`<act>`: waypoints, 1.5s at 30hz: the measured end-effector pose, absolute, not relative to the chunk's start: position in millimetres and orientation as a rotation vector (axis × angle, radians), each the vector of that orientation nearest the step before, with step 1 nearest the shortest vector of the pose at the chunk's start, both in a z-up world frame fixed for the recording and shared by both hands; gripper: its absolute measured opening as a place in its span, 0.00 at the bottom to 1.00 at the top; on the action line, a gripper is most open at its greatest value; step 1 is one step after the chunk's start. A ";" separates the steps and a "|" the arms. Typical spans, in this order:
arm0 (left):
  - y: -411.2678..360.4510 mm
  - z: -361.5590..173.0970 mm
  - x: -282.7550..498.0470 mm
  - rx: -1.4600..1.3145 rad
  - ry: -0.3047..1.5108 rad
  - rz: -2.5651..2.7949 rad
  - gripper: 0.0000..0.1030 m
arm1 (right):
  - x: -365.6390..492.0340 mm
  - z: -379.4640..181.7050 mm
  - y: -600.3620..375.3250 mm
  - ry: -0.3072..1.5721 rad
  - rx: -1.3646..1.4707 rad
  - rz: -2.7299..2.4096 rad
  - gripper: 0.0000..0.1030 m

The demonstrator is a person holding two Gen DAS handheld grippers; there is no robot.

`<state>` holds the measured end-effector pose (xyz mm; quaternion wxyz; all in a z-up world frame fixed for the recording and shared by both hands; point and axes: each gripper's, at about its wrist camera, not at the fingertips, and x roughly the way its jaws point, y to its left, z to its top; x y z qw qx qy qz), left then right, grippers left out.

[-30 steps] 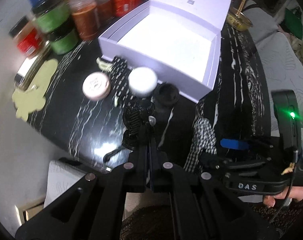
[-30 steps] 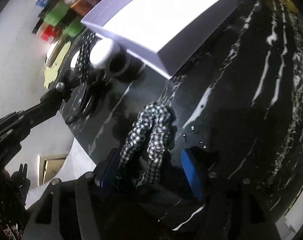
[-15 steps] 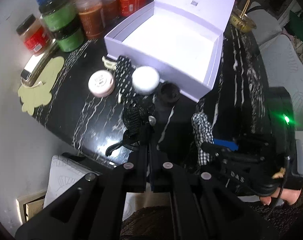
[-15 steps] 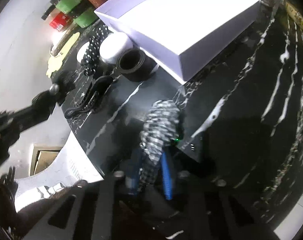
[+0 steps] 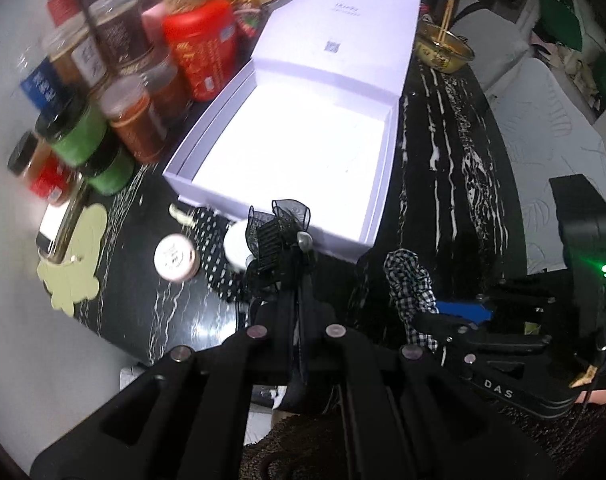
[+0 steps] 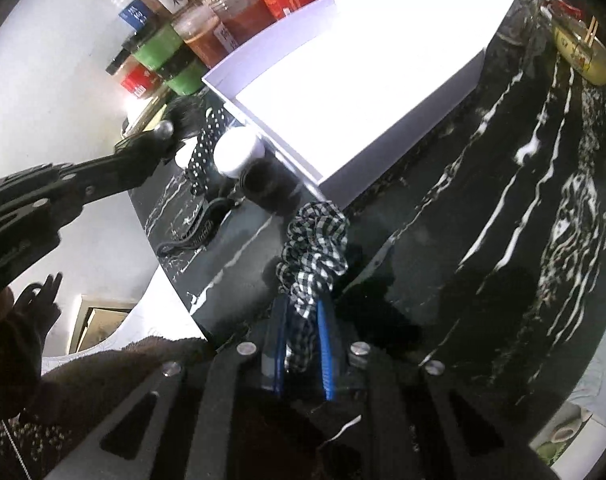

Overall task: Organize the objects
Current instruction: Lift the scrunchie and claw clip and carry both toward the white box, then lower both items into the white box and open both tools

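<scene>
Crowding the far left of the open white box (image 5: pixel 291 148): jars (image 5: pixel 131 120) with green, red and brown contents plus a red tin (image 5: pixel 201 54). Sitting just in front of the box's near wall: a white round lid (image 6: pixel 237 152), a black cap (image 6: pixel 265 184), a pink-topped jar (image 5: pixel 175 258) and a polka-dot band (image 6: pixel 205 152), all close together; lying nearer the table edge, a black hair clip (image 6: pixel 195 232). Resting beyond the box's far right corner, a yellow bowl (image 5: pixel 443 50) with chopsticks. Carrying everything, a black marble table (image 5: pixel 455 184) with white veins, pale wall to its left. Gripping a black lace hair bow (image 5: pixel 279 232) just in front of the box's near wall, the left gripper (image 5: pixel 293 264), clenched. Pinching a black-and-white checked scrunchie (image 6: pixel 315 248) off the box's near right corner, above the table, the right gripper (image 6: pixel 303 320) with blue pads (image 6: pixel 325 344), clamped tight.
</scene>
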<state>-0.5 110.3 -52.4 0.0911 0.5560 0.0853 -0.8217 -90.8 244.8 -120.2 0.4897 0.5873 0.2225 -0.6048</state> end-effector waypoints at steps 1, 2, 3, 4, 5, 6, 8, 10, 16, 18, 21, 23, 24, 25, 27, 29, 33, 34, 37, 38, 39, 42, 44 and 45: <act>110.7 -51.4 -3.5 1.654 0.249 -2.446 0.02 | -92.3 -117.4 243.6 0.541 1.423 -1.474 0.13; 110.8 -50.2 -7.7 1.655 0.243 -2.451 0.02 | -94.7 -114.7 244.0 0.533 1.428 -1.484 0.13; 110.7 -49.4 -10.6 1.654 0.237 -2.455 0.02 | -98.2 -110.4 243.5 0.534 1.422 -1.493 0.13; 110.5 -48.3 -14.3 1.653 0.232 -2.461 0.02 | -100.0 -107.6 242.9 0.536 1.416 -1.500 0.13; 110.1 -47.7 -17.3 1.653 0.230 -2.465 0.02 | -103.1 -104.2 241.7 0.538 1.408 -1.508 0.13; 109.3 -47.0 -20.5 1.653 0.230 -2.470 0.02 | -106.0 -101.0 242.5 0.537 1.399 -1.516 0.13; 107.4 -45.8 -27.4 1.654 0.228 -2.480 0.02 | -111.4 -94.9 241.3 0.539 1.380 -1.530 0.13; 105.1 -44.7 -33.6 1.652 0.224 -2.490 0.02 | -115.8 -90.5 238.0 0.540 1.360 -1.540 0.13; 95.7 -43.6 -54.5 1.657 0.216 -2.511 0.02 | -127.3 -83.2 225.0 0.546 1.340 -1.564 0.13; 93.2 -45.2 -61.9 1.664 0.211 -2.519 0.02 | -132.4 -79.7 219.5 0.548 1.330 -1.568 0.13; 88.9 -52.4 -72.2 1.696 0.217 -2.523 0.02 | -138.0 -77.2 209.6 0.554 1.315 -1.573 0.13; 85.6 -57.6 -78.1 1.714 0.211 -2.517 0.02 | -142.3 -78.6 202.2 0.564 1.315 -1.572 0.13; 84.0 -60.0 -80.3 1.720 0.213 -2.513 0.02 | -145.1 -80.4 198.6 0.567 1.317 -1.573 0.13; 81.7 -62.7 -83.1 1.726 0.214 -2.508 0.02 | -147.9 -81.6 195.2 0.566 1.319 -1.572 0.13; 77.0 -67.9 -88.6 1.738 0.215 -2.497 0.02 | -152.3 -84.1 189.2 0.566 1.319 -1.569 0.13; 72.9 -72.0 -92.9 1.747 0.211 -2.490 0.02 | -157.4 -87.3 181.7 0.573 1.319 -1.562 0.13; 63.1 -83.2 -106.5 1.775 0.205 -2.467 0.02 | -168.8 -94.5 168.2 0.578 1.316 -1.573 0.13; 60.4 -85.8 -110.2 1.783 0.210 -2.461 0.02 | -172.3 -96.9 164.3 0.578 1.314 -1.571 0.13; 53.3 -93.8 -122.3 1.800 0.213 -2.449 0.02 | -178.2 -102.3 151.9 0.593 1.315 -1.565 0.13; 51.6 -96.6 -126.9 1.805 0.209 -2.444 0.02 | -180.1 -104.1 148.7 0.597 1.318 -1.565 0.13; 50.5 -98.6 -130.4 1.809 0.206 -2.440 0.02 | -183.5 -107.2 144.7 0.600 1.324 -1.564 0.13; 47.4 -105.4 -143.3 1.819 0.192 -2.430 0.02 | -192.0 -113.0 136.8 0.594 1.342 -1.562 0.13; 46.8 -108.9 -150.9 1.823 0.168 -2.429 0.02 | -197.3 -116.7 132.0 0.593 1.352 -1.564 0.13; 46.4 -110.5 -154.3 1.823 0.156 -2.428 0.02 | -201.4 -119.2 129.2 0.595 1.351 -1.564 0.13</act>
